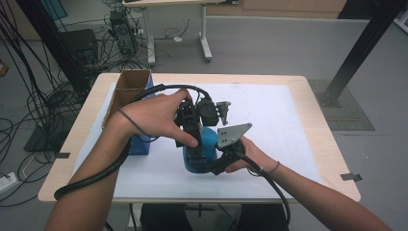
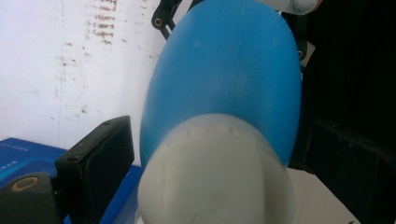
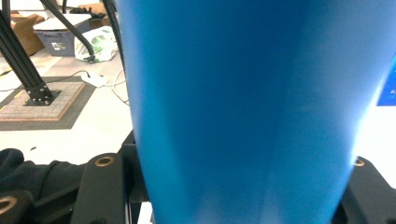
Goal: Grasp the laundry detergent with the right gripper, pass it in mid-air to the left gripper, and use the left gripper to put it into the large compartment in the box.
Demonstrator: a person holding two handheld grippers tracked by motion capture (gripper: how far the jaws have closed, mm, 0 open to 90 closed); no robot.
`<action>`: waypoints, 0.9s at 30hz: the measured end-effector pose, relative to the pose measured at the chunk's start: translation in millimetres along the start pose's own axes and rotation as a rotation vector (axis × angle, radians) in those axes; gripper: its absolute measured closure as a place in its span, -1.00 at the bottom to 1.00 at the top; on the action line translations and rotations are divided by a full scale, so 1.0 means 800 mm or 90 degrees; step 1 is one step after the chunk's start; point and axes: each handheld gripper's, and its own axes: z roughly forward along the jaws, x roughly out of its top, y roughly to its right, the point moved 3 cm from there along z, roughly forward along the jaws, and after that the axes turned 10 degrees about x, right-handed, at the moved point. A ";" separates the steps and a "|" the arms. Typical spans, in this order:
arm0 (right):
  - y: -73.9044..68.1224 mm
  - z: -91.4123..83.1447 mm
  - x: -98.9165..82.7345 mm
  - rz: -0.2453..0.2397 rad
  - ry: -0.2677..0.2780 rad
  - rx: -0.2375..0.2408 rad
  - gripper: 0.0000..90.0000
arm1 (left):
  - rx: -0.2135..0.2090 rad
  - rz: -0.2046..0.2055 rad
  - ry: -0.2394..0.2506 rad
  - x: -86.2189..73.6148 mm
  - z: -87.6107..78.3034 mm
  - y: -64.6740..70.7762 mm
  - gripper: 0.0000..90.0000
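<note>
Nearest me, my right tool [image 1: 211, 161] is gripping the lower body of the blue bottle [image 1: 204, 144]; in the right gripper view the blue wall [image 3: 243, 112] is sitting tight between both black jaws, which are pressing it on either side. My right hand [image 1: 248, 156] is holding that tool low, just above the white sheet [image 1: 269, 110] covering the bench [image 1: 315, 125].

Just beyond, my left tool [image 1: 192, 130] is coming at the same bottle from above. In the left gripper view the bottle's white cap end [image 2: 215, 172] is pointing toward the camera, with the blue shoulder [image 2: 229, 70] behind it. The left-hand jaw is standing just beside the cap, with a sliver of background showing between them; the other jaw is in shadow, so I cannot tell whether this tool is pinching the cap or merely straddling it. My left hand [image 1: 156, 113] is wrapping over the tool body.

The bottle is sitting near the middle of the bench, held between the two tools.

Farther left, a blue box [image 1: 139, 142] is lying on the sheet, and behind it an open cardboard box [image 1: 127, 89] is standing at the bench's far-left corner.
</note>
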 end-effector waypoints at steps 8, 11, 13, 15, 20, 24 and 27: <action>-0.001 0.000 0.002 -0.006 -0.003 0.001 -0.11 | -0.003 0.007 -0.005 0.002 0.001 0.001 -0.81; -0.001 -0.001 0.003 -0.009 -0.004 0.003 -0.11 | -0.001 0.008 -0.007 0.003 0.002 0.001 -0.81; -0.001 -0.001 0.004 -0.012 -0.004 0.002 -0.11 | -0.001 0.003 -0.007 0.003 0.003 0.001 -0.80; -0.001 -0.002 0.004 -0.014 -0.004 0.003 -0.11 | -0.004 0.004 -0.006 0.004 0.002 0.000 -0.79; -0.001 -0.003 0.005 -0.015 -0.002 0.002 -0.11 | -0.002 0.008 -0.011 0.005 0.002 -0.001 -0.75; -0.001 -0.003 0.005 -0.017 -0.001 0.001 -0.11 | -0.005 0.011 -0.009 0.007 0.002 -0.001 -0.49; -0.002 -0.003 0.006 -0.010 0.004 0.003 -0.11 | -0.007 0.016 -0.008 0.008 0.002 -0.002 -0.29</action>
